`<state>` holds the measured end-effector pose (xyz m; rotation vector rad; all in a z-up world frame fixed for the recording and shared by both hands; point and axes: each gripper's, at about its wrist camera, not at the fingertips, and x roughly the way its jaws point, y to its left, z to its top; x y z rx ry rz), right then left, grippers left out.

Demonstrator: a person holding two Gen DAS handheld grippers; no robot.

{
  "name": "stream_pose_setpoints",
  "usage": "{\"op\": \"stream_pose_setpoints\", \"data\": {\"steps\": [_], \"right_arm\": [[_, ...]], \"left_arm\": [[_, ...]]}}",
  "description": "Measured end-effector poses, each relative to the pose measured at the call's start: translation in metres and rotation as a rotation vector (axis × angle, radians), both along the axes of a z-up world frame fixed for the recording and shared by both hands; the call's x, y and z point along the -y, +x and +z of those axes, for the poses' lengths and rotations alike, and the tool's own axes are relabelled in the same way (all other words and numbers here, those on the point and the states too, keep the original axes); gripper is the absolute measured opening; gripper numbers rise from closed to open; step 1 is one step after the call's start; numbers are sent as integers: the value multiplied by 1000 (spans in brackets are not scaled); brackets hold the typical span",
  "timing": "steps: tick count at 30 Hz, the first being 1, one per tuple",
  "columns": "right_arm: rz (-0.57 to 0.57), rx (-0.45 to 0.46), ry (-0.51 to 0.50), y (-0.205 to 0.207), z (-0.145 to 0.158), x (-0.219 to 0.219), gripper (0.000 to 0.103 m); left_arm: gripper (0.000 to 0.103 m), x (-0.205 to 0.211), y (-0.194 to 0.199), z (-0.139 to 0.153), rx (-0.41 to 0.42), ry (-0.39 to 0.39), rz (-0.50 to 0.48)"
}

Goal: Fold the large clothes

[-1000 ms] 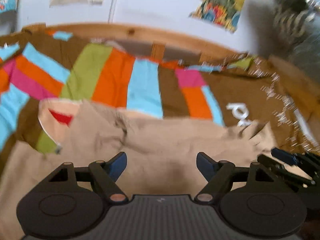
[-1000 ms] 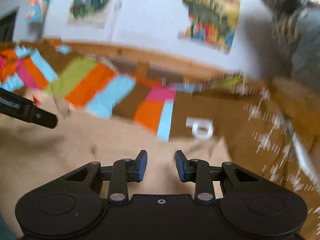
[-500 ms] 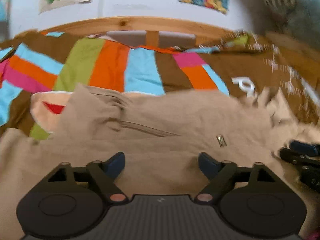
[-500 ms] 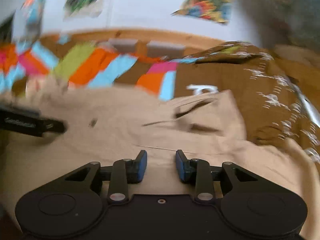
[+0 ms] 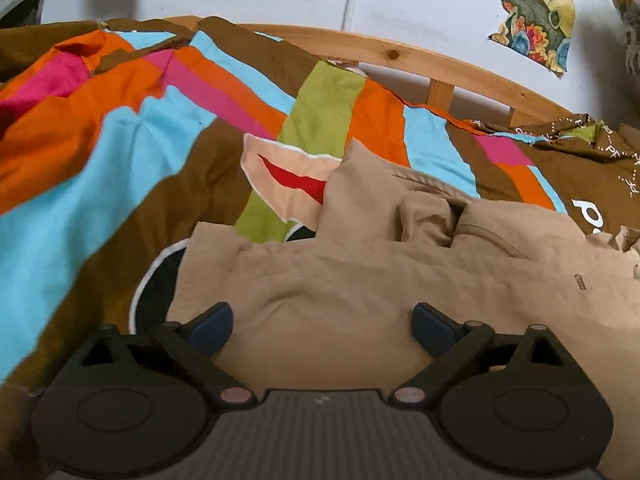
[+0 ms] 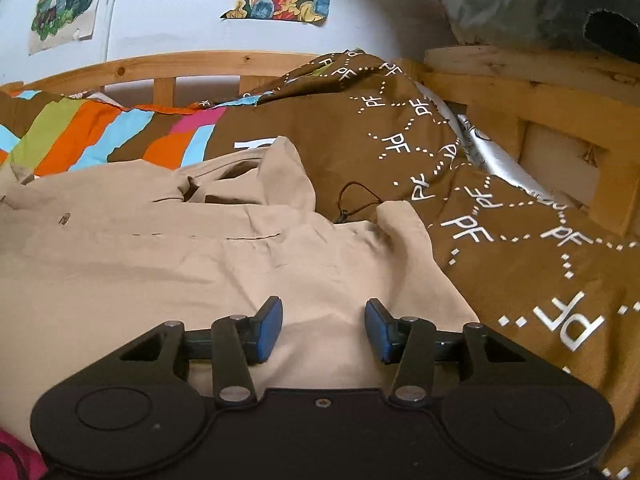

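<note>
Garment under both tools, tan and crumpled, spread across the bed, and nothing is pinched yet. Left gripper hangs low over the near left part of the cloth, jaws spread wide with bare fabric between the blue pads. Right gripper is parted too, a narrower gap, poised over the near right corner of the garment, and it grips nothing. Out from the tools, the cloth runs flat for a stretch, then bunches into folds toward the far side, a collar or hood maybe, hard to call from here. A seam line and a small dark fastener show on the flat part. Beyond that, the striped cover in orange, blue, pink and green, then the wooden frame and the posters on the wall. On the right, a brown cover with white lettering heaps up beside the garment, with a thin dark cord lying at its edge. This looks like the setting-up step: cloth laid out, first fold not made. My read is that the next move calls for each tool to drop onto an edge and close on it, then lift together and carry that edge over. Trouble is, the near hem is hidden under both tool bodies, and the garment's full outline is cut off on either side, so what kind it is stays unclear.
</note>
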<state>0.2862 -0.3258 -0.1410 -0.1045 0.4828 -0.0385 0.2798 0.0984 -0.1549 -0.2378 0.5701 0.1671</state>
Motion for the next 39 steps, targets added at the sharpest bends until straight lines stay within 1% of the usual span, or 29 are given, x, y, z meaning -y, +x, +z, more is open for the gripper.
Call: {"op": "stream_pose_setpoints", "data": {"steps": [4,7,9,11,12,13,14,15,16,18,19,20,22,27,30,34,35,36,37,39], "right_arm": [[4,-6,18,0,-2,3,49],[11,-9,25,-1,2,2,53],[-7,7,21,-7,12,0,59],[-46,56,40,-22,26,-4,71],[-53,78,59,-30,33,-6,74],[-53,89,72,-36,40,-9,80],[-48,93,81,-43,47,-14,83],[-41,92,86,-48,52,-17,84],[-33,93,89,-52,57,-21,85],[-17,98,94,-63,67,-29,91],[-11,104,97,-68,72,-32,97],[-5,114,103,-74,77,-34,100],[17,127,122,-84,85,-39,102],[51,99,187,-92,92,-49,102],[75,46,223,-92,88,-55,102],[92,-31,268,-97,77,-57,102],[91,-50,288,-98,72,-55,102],[82,-72,313,-99,67,-52,102],[68,-96,339,-100,60,-49,102],[26,-131,360,-99,47,-41,102]], "left_arm": [[100,1,-2,0,-1,-3,-5],[101,3,-3,9,-26,3,13],[102,0,-6,17,-52,-29,30],[102,-5,-9,26,-89,-92,20],[102,-8,-10,31,-94,-126,18],[102,-10,-12,35,-90,-161,19],[102,-12,-13,40,-84,-188,18],[102,-12,-13,44,-81,-208,15],[102,-13,-14,49,-84,-217,14],[102,-12,-18,58,-88,-222,9],[102,-12,-21,62,-89,-223,3],[102,-11,-23,66,-92,-222,-3],[102,-11,-28,73,-89,-232,-17],[102,-6,-37,86,-95,-226,-23],[102,-4,-46,89,-114,-229,-31],[102,-6,-76,89,-168,-277,-48],[102,-8,-84,87,-181,-292,-62],[102,-10,-92,83,-200,-328,-91],[102,-13,-96,77,-217,-374,-122],[102,-20,-96,64,-243,-500,-153]]}}
